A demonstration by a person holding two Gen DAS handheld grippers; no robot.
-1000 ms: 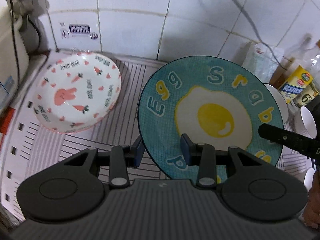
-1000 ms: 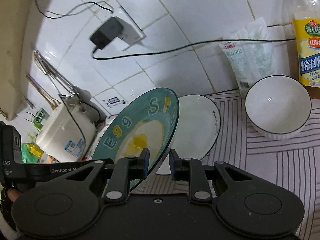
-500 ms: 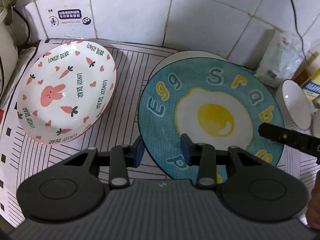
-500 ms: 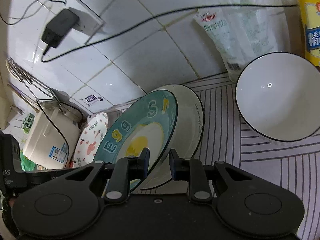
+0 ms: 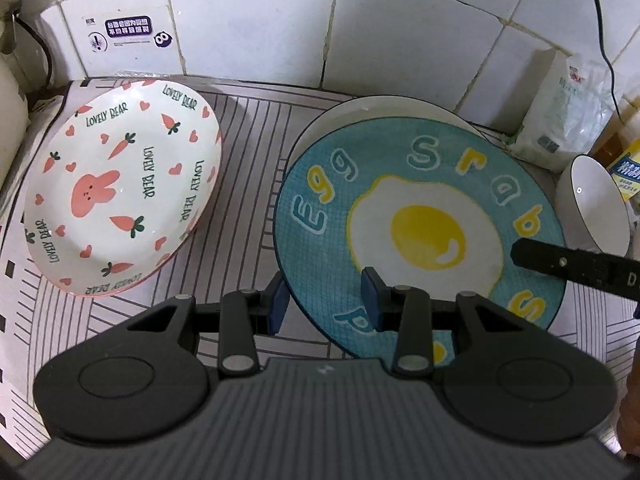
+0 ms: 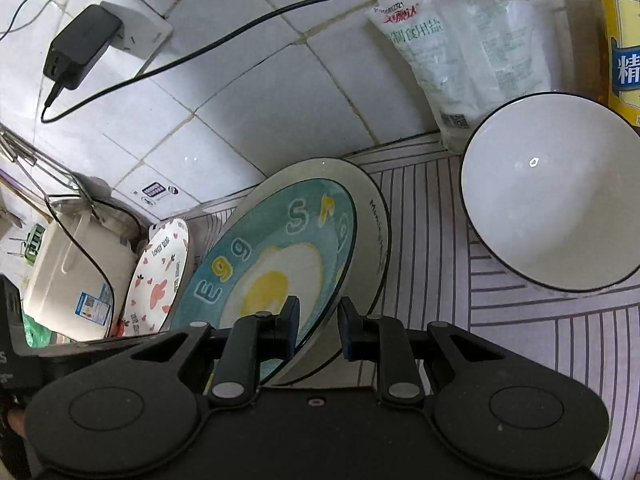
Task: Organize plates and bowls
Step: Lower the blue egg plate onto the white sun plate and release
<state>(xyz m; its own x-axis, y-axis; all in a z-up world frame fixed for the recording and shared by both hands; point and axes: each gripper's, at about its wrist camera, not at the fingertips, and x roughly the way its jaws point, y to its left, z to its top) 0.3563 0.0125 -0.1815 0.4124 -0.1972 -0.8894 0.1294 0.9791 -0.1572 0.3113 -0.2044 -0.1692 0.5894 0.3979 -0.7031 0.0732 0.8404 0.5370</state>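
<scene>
Striped counter mat (image 5: 256, 152) against a tiled wall, dishes spread across it. Key relation: the teal egg plate (image 5: 420, 220) sits directly over the white plate (image 5: 384, 106), whose rim shows only as a crescent behind and above it in the left wrist view; in the right wrist view the white plate (image 6: 374, 232) peeks out on the far side of the teal egg plate (image 6: 280, 256). Whether the teal one already rests on the white one or hangs just above it, cannot tell. Likely next: let go so the two stack.

Both hands share the teal plate. Left gripper (image 5: 324, 304) straddles its near-left rim, one pad below the edge, one on the painted face, closed on it. Right gripper (image 6: 318, 326) is nearly shut, pinching the near-right rim edge-on. In the left view the right tool's finger is the black bar crossing the plate's right side. Plate is round, no long axis; it lies straight ahead of both grippers, tilted up toward the wall.

Off to the left, well apart, the bunny plate (image 5: 120, 196) lies on the mat. To the right, the white bowl (image 6: 556, 192) stands near the stack, not touching. Salt bag (image 6: 460, 52) leans on the wall behind it.
</scene>
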